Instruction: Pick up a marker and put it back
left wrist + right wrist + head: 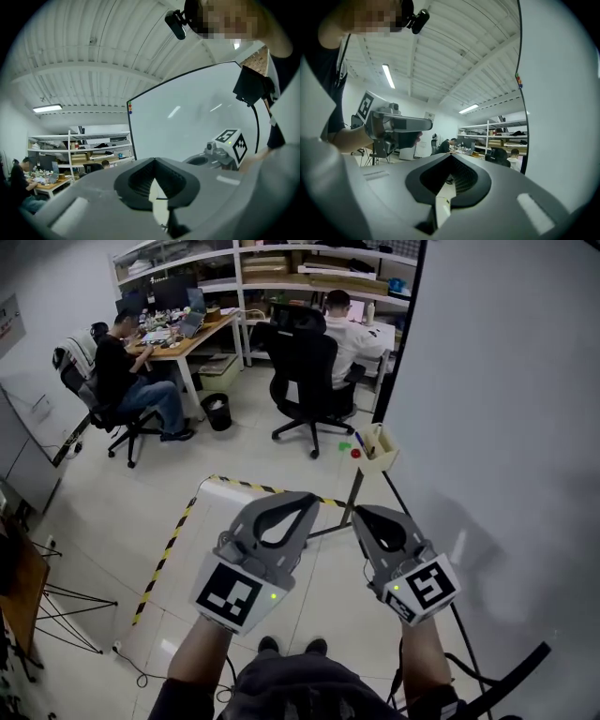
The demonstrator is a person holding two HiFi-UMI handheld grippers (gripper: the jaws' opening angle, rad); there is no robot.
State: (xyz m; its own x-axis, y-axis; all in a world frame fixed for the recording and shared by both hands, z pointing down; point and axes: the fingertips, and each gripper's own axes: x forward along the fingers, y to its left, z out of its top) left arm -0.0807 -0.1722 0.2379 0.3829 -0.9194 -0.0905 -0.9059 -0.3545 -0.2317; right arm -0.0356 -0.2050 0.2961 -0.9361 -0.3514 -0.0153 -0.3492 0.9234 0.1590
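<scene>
Bright even indoor light, ceiling tube lamp (388, 76) glowing, glare streaks on whiteboard (187, 126), fisheye bending and black corners in gripper views, nearest foreground soft

Back of room: person in black (117, 367) seated at a cluttered surface (187, 338); person in white (345, 334) seated in a black chair (302, 371); shelves (281, 263) along the wall above. Black bin (217, 412) stands on the floor between them. Yellow-black tape (169, 545) runs across the tiles nearer the camera.
</scene>
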